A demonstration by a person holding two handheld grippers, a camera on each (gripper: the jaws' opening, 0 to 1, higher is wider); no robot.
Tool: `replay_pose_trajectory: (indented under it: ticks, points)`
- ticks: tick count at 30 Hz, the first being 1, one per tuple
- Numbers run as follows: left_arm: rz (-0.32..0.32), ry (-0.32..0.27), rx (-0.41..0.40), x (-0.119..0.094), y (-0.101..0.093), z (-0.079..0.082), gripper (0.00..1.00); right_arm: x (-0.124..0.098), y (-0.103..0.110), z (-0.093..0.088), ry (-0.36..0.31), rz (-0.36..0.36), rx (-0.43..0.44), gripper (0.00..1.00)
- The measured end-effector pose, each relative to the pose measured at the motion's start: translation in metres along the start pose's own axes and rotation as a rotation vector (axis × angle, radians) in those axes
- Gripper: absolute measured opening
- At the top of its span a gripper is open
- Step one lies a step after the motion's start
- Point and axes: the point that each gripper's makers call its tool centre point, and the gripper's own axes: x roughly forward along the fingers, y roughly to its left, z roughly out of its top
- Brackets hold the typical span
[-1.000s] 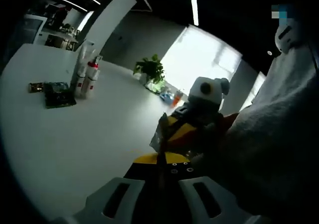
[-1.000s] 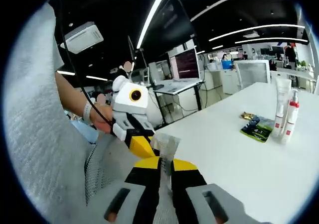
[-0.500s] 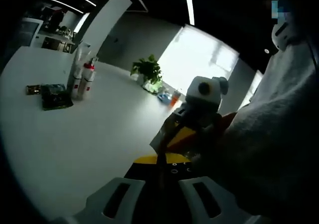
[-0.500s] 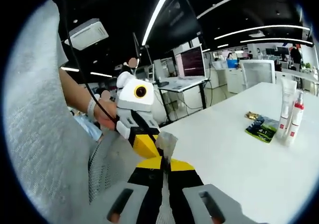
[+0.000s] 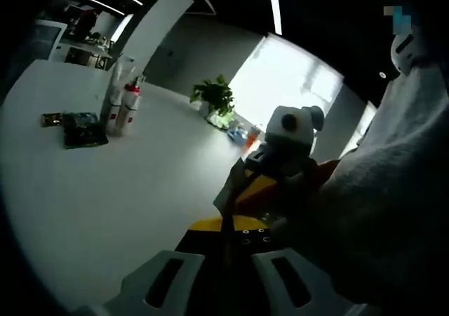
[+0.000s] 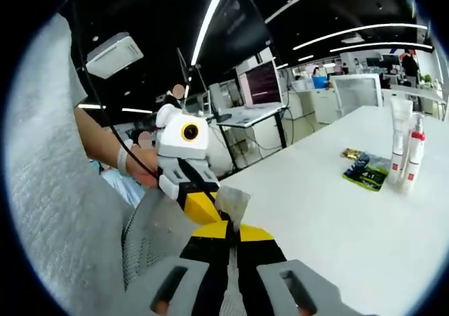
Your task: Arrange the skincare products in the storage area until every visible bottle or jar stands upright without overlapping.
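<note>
Skincare bottles (image 6: 407, 151) stand upright at right of frame beside dark sachets (image 6: 367, 170); both grippers, left gripper (image 6: 226, 205) and right gripper (image 5: 235, 200), pinch one pale sachet (image 6: 233, 205) with jaws closed; carry it level toward the bottles, releasing one grip first.

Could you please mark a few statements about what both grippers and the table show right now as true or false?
1. Both grippers pinch the same small sachet. True: the right gripper and the left gripper meet on it.
2. The two bottles lie flat on the white table. False: they stand upright, side by side.
3. A green packet lies beside the bottles. True.
4. A potted plant sits between the grippers. False: it stands far off, near the window.
</note>
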Motion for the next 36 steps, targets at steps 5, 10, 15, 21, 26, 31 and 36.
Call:
replay_pose_trajectory:
  ticks: [5,10,15,21,26,31,36]
  points:
    - [0.008,0.001,-0.002,0.001,0.0,-0.001,0.0,0.0,-0.003,0.0,0.002,-0.028,-0.014,0.0]
    - [0.015,-0.001,-0.016,0.0,0.002,0.0,0.0,0.0,-0.009,0.002,-0.01,-0.052,-0.004,0.0]
    - [0.021,0.002,-0.036,0.001,0.002,-0.001,0.0,0.0,-0.008,0.002,-0.011,-0.053,-0.024,0.0]
    - [0.024,-0.029,-0.142,-0.002,0.006,0.006,0.0,0.0,-0.009,0.005,-0.03,-0.05,-0.015,0.0]
    - [0.021,-0.066,-0.246,-0.006,0.01,0.012,0.0,-0.001,-0.006,0.006,-0.037,-0.04,-0.021,0.0]
    - [0.019,-0.087,-0.258,-0.008,0.011,0.016,0.0,0.0,-0.006,0.005,-0.03,-0.037,-0.006,0.0]
    - [-0.002,-0.094,-0.249,-0.006,0.008,0.016,0.0,-0.004,-0.009,0.01,-0.056,-0.026,0.043,0.0]
